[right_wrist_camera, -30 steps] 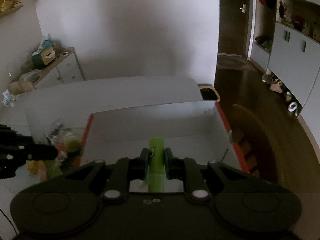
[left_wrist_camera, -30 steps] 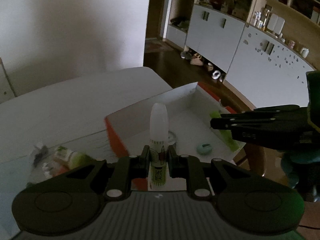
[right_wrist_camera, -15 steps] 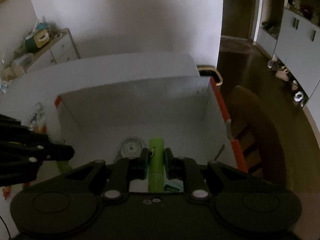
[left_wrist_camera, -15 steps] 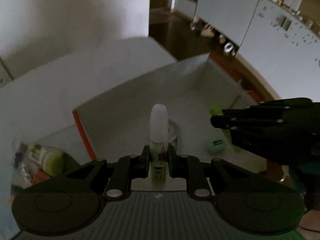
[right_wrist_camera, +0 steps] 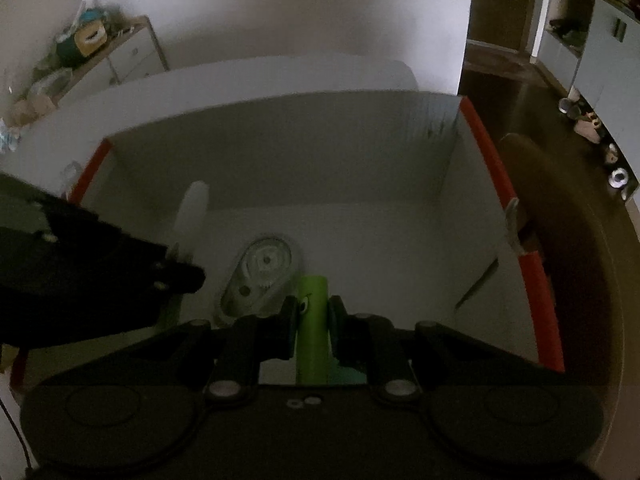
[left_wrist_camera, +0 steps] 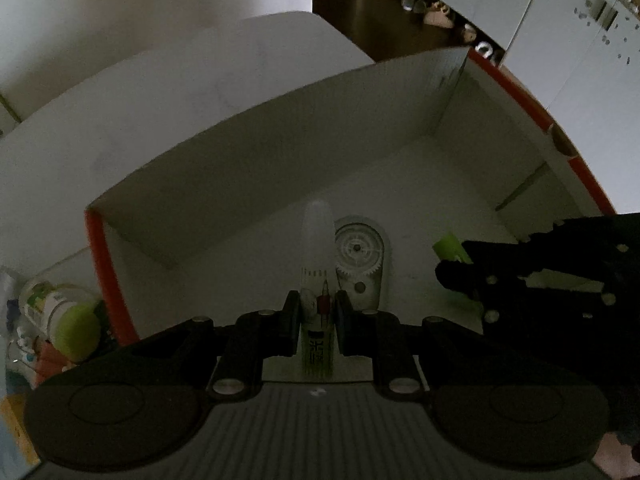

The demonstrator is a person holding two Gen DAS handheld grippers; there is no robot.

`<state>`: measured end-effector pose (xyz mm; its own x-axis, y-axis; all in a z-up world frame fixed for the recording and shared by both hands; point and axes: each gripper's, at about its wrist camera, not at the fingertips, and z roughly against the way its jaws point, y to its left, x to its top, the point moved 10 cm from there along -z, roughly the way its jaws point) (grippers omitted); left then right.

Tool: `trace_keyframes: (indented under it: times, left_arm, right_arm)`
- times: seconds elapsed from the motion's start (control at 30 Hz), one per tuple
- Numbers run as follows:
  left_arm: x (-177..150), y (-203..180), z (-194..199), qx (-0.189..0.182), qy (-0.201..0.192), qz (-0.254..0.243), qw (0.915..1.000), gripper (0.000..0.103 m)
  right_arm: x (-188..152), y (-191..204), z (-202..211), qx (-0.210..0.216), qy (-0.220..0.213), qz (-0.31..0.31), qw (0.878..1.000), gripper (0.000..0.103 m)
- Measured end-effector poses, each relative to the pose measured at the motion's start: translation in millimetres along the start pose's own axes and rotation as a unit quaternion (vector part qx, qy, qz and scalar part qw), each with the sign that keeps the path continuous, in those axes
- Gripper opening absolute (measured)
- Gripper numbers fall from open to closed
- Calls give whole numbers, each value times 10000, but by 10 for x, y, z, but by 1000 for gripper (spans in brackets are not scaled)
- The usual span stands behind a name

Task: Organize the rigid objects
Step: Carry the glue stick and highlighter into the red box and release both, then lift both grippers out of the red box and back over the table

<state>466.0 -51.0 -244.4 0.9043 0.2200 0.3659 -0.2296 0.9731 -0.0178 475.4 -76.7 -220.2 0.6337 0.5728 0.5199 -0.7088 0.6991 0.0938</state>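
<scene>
Placement step, judged: each item should be lowered close to the floor of the box (left_wrist_camera: 280, 128) before release, and set clear of the tape dispenser (left_wrist_camera: 360, 264) lying near the middle. The left hand-held gripper (left_wrist_camera: 318, 312) is clamped on a white glue stick (left_wrist_camera: 318, 240), cap pointing to the far wall. The right hand-held gripper (right_wrist_camera: 314, 312) is clamped on a green tube (right_wrist_camera: 312, 320). Both reach in over the near rim, pitched downward, side by side but apart. Loose items (left_wrist_camera: 60, 316) remain on the counter (left_wrist_camera: 120, 120), left of the box.
</scene>
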Motion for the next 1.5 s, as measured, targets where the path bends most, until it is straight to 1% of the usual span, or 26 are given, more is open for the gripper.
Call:
trace_keyframes:
  times: [0.27, 0.4, 0.57, 0.7, 0.87, 0.93, 1.0, 1.13, 1.2, 1.27, 1.33, 1.4, 1.5]
  left_arm:
    - [-34, -43, -181, 74, 269, -27, 9996, 17]
    - [-9, -52, -190, 74, 258, -2, 9996, 17]
    - [-37, -36, -199, 53, 253, 55, 9996, 18]
    - [-63, -6, -173, 55, 240, 82, 9997, 18]
    - [-74, -13, -55, 0, 103, 103, 9999, 19]
    - [-98, -9, -14, 6, 24, 104, 9999, 23]
    - [-120, -13, 62, 7, -65, 83, 9999, 31]
    - [-119, 24, 213, -9, -264, 87, 9996, 36]
    - [-139, 64, 305, 9, -379, 104, 9992, 46]
    - [-149, 110, 379, 1, -462, 142, 9988, 50]
    - [-117, 88, 466, -48, -570, 166, 9982, 50]
    - [-132, 107, 580, -64, -697, 162, 9974, 50]
    - [-171, 135, 738, -118, -850, 174, 9962, 51]
  right_arm:
    - [-13, 23, -37, -92, 225, 178, 9995, 16]
    - [-23, 16, -39, -77, 289, 196, 9994, 20]
    - [-30, -3, -6, -52, 291, 185, 9994, 23]
    - [-30, -12, 11, -25, 254, 137, 9996, 30]
    - [-18, -4, 85, 14, 165, 115, 9998, 36]
    - [-8, 12, 128, 14, 122, 114, 9999, 38]
    - [0, 19, 166, 20, 79, 118, 9999, 40]
    - [3, 45, 242, -2, -9, 129, 9999, 43]
    - [5, 62, 289, -9, -53, 137, 9999, 44]
    - [8, 87, 339, -22, -106, 152, 9998, 46]
    - [12, 115, 401, -22, -163, 182, 9997, 49]
    - [15, 148, 467, -26, -231, 206, 9995, 54]
    - [7, 201, 561, 39, -308, 177, 9994, 58]
